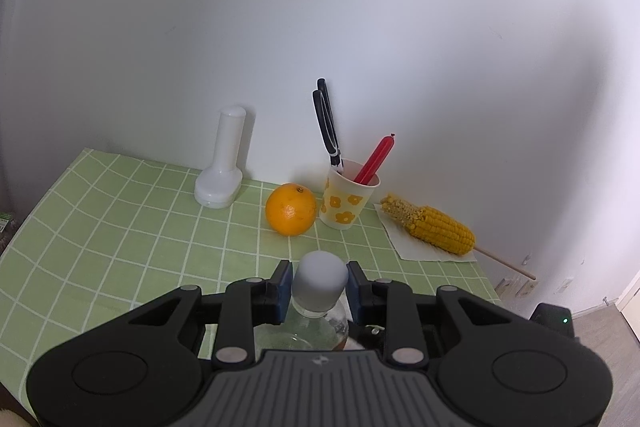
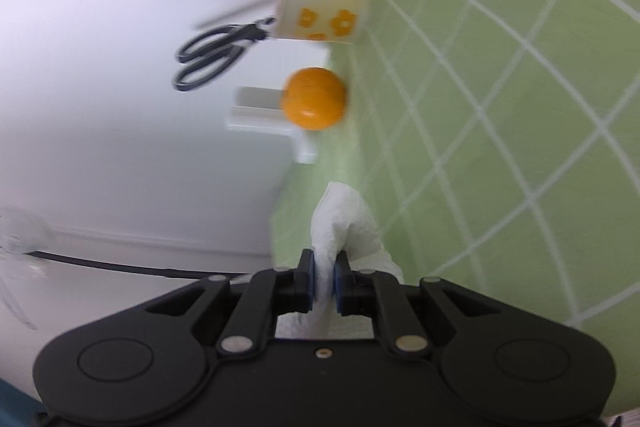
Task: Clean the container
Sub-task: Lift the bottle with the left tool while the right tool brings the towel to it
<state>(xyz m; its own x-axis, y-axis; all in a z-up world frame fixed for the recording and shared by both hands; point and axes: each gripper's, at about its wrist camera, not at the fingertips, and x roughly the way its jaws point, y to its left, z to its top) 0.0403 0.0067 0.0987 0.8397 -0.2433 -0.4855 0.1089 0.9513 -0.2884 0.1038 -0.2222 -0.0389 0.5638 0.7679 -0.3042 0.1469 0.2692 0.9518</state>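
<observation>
White tissue (image 2: 344, 223) is pinched in the right tongs (image 2: 324, 283): pads nearly together, wad bunched out in front of the tips. Right view is rolled sideways and a bit blurred, so the tissue's distance from the bottle can't be read.

Left tongs (image 1: 319, 285) sit either side of the grey cap (image 1: 320, 281) of a clear bottle (image 1: 304, 327), which I take to be the container. Pads look to be against or just off the cap; real clamping pressure can't be told from this view. Bottle is near, right below the camera, over the green checked table (image 1: 120, 227). Its base is hidden, so I can't tell whether it stands or is lifted. Some brownish stuff shows low inside the glass.

Far side, left to right: white holder (image 1: 222, 163), orange (image 1: 291, 209), flowered paper cup (image 1: 346, 199) with scissors (image 1: 327, 125) and a red stick (image 1: 376, 159) in it, corn cob (image 1: 430, 227) on a paper sheet (image 1: 424, 247). None of it is in the work path.

Step, as I read it: bottle steadied, wipe loaded, wiping not yet visibly started.

Next move calls for:
- left keeping the bottle fixed at the cap
- right bringing the wad onto the glass side and rubbing it
- light pressure, because a grip at the cap gives poor leverage and the bottle may tilt or twist
</observation>
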